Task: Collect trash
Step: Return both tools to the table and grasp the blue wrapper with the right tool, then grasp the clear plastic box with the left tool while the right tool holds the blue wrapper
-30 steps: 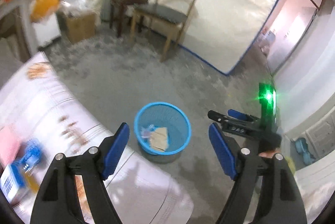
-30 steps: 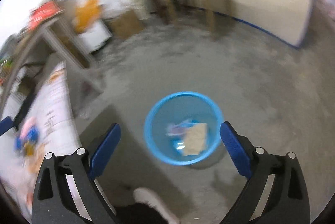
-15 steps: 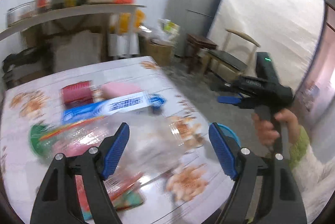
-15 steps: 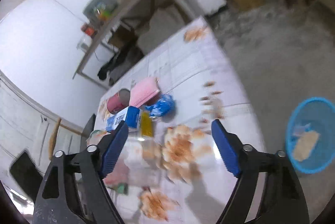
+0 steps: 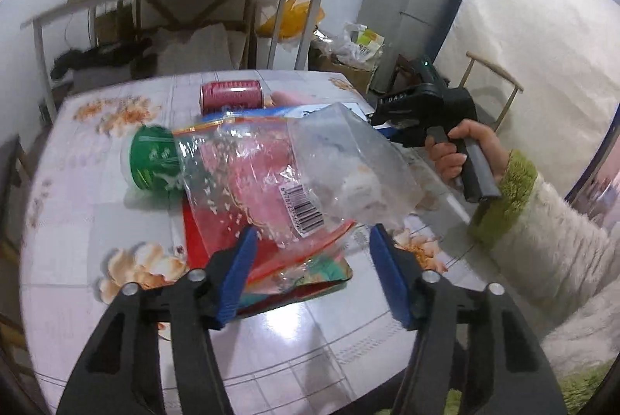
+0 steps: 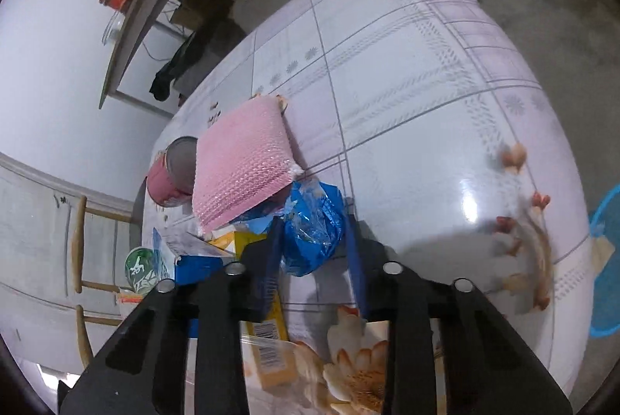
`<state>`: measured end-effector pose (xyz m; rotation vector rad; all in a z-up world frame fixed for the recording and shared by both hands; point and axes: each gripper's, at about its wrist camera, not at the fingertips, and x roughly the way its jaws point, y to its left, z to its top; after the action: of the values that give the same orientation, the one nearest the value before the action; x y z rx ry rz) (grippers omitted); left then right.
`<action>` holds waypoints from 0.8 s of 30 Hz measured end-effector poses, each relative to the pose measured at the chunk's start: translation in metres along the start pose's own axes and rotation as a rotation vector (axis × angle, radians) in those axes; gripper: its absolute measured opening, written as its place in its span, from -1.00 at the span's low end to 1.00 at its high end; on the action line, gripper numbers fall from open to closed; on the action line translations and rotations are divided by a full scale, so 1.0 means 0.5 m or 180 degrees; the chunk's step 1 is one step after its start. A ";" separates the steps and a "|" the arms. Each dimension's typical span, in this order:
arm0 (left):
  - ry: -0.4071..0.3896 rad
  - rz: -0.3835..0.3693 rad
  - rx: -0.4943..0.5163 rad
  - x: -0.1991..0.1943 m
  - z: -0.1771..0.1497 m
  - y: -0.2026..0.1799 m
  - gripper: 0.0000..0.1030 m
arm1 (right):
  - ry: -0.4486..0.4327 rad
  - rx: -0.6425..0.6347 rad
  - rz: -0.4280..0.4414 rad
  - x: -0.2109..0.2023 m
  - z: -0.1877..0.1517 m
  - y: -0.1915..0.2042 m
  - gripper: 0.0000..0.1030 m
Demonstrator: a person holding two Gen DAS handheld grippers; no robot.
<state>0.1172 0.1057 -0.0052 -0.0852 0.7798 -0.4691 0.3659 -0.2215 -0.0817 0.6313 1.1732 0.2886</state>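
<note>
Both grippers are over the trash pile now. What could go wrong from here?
1. The right gripper straddles the crumpled blue wrapper; the pink bubble mailer leans over it and may drag along or topple onto the pink can.
2. The left gripper is open at the clear plastic bag, which is slippery, so it may slip, or the red packet beneath gets pinched too.

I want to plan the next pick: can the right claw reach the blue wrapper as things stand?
Probably yes: the right claw is open, its fingers flank the blue wrapper, and nothing lies between them.
</note>
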 end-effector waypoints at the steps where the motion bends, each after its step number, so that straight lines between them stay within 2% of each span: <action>1: -0.0010 -0.0040 -0.0036 0.000 -0.001 0.003 0.03 | -0.0017 -0.0012 -0.0025 -0.002 -0.003 0.004 -0.56; 6: -0.0053 -0.0239 -0.0050 0.014 0.016 0.001 -0.16 | -0.0138 0.0029 -0.0153 -0.014 -0.018 0.021 -0.65; 9: -0.0039 -0.0318 0.0010 0.026 0.023 -0.012 -0.21 | -0.0245 0.0160 -0.0203 -0.048 -0.039 -0.007 -0.66; 14: -0.0003 -0.0433 0.0228 0.033 0.032 -0.038 -0.21 | -0.0331 0.0325 -0.0236 -0.114 -0.114 -0.055 -0.67; 16: 0.0022 -0.0460 0.0421 0.034 0.044 -0.054 -0.21 | -0.0331 0.0348 -0.0251 -0.134 -0.141 -0.061 -0.67; 17: 0.0036 -0.0472 0.0526 0.035 0.050 -0.062 -0.17 | -0.0328 0.0368 -0.0256 -0.149 -0.165 -0.068 -0.67; 19: 0.0124 -0.0527 0.0809 0.041 0.067 -0.084 0.09 | -0.0321 0.0398 -0.0255 -0.173 -0.199 -0.077 -0.67; 21: 0.0200 -0.0584 0.1106 0.048 0.089 -0.108 0.53 | -0.0313 0.0424 -0.0244 -0.189 -0.225 -0.080 -0.67; 24: 0.0345 -0.0720 0.1615 0.066 0.119 -0.146 0.76 | -0.0281 0.0452 -0.0215 -0.209 -0.260 -0.089 -0.67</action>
<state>0.1513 0.0204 0.0333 0.3296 0.7397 -0.8795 0.2020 -0.2714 -0.0599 0.7198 1.1341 0.1193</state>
